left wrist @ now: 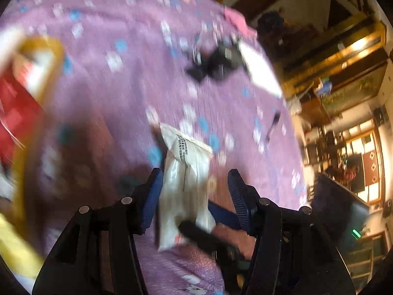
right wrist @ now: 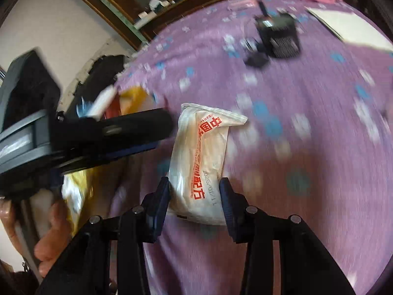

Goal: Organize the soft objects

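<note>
The right tool (right wrist: 195, 196) had the white packet (right wrist: 201, 162) pinched between its blue pads, low in the frame's centre, hanging above the purple bedspread (right wrist: 307, 123). The left tool (left wrist: 195, 191) stood with jaws spread around that same packet (left wrist: 184, 184), not clamping it. Risk here: the wrapper looked slick and soft, and the frames were blurred, which suggested fast motion, so it could slide out. The left tool coming in from the left of the right view (right wrist: 157, 132) could also knock it loose.
</note>
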Motion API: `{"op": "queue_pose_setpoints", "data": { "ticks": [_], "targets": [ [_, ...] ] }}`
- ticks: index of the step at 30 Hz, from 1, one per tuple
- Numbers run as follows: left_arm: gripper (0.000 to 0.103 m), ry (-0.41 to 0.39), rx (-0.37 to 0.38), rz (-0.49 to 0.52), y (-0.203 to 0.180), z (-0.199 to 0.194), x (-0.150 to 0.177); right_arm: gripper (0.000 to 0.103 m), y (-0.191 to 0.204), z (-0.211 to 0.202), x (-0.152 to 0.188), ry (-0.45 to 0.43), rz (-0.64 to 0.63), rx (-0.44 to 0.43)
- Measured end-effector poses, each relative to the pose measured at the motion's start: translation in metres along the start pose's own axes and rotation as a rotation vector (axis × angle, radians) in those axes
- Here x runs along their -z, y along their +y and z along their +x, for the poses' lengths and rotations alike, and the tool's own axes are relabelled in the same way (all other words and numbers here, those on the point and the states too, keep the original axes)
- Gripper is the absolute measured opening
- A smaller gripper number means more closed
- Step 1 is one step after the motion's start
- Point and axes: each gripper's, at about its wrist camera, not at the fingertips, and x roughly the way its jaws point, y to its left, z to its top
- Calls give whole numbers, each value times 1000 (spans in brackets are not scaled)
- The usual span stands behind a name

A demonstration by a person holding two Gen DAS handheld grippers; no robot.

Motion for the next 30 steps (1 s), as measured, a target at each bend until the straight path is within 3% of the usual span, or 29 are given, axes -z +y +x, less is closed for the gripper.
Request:
{"op": "queue_pose_setpoints", "data": {
  "ticks": [1, 7, 14, 17, 20, 23, 27, 29, 30],
  "targets": [
    [40, 3, -20, -4, 0, 5, 5, 40, 2, -3, 7, -9, -10, 14],
    [38, -27, -42, 14, -12, -2, 35, 41, 10, -23, 31, -52, -35, 23],
    [38, -241, -70, -4, -5, -99, 60, 41, 78, -50, 31, -152, -213, -64],
    [38, -355, -117, -37, 21, -150, 73, 42, 123, -45, 27, -168, -292, -118],
    [38, -407, -155, -74, 53, -178, 78, 43, 163, -25, 23, -167, -348, -163],
    [38, -413, -148, -136, 94, -189, 83, 43, 193, 3, 23, -132, -385, -176],
    [38, -395, -128, -181, 131, -182, 92, 45, 201, 27, 27, -90, -377, -144],
    [43, -403, -140, -178, 136, -183, 97, 53, 197, 33, 27, -88, -337, -133],
    [51, -409, -142, -170, 137, -184, 100, 61, 194, 33, 28, -85, -314, -132]
  ]
}}
